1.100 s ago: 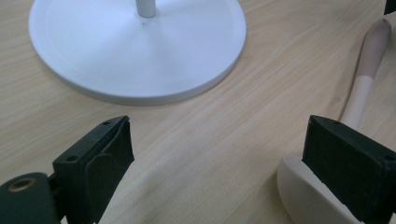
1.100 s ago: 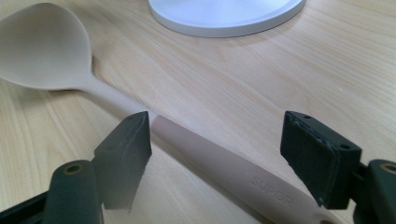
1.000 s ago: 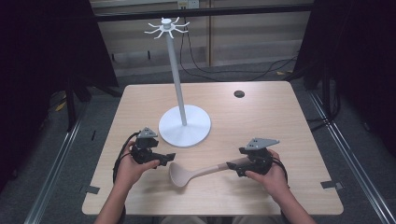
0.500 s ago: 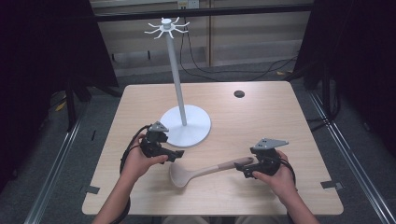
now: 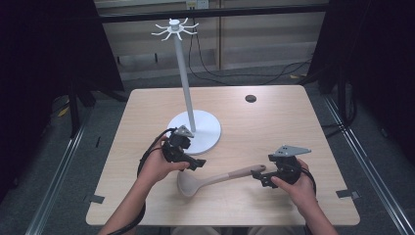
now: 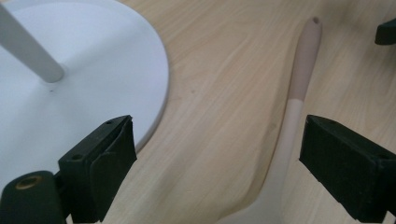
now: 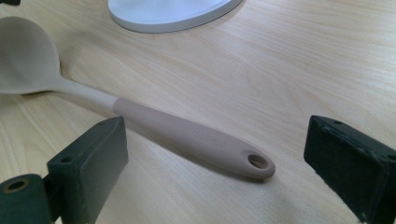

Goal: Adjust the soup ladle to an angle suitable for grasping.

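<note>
- Both grippers hovered low over the wooden table (image 5: 274,122) in the high view: the left gripper (image 5: 192,164) at the ladle (image 5: 218,177) bowl's 11 o'clock, the right gripper (image 5: 262,176) at its handle end, near 3 o'clock.
- Left gripper view: jaws gaped apart, straddling the ladle's neck beside the white stand base (image 6: 84,88).
- Right gripper view: jaws stood wide, unclenched, the handle lying flat between them.

On the surface (image 5: 293,122) a stand (image 5: 195,129) sits left of centre. Before it lies a ladle (image 5: 215,178), bowl leftward, between the left gripper (image 5: 193,164) and the right gripper (image 5: 259,177). A disc (image 5: 250,98) lies far behind.
</note>
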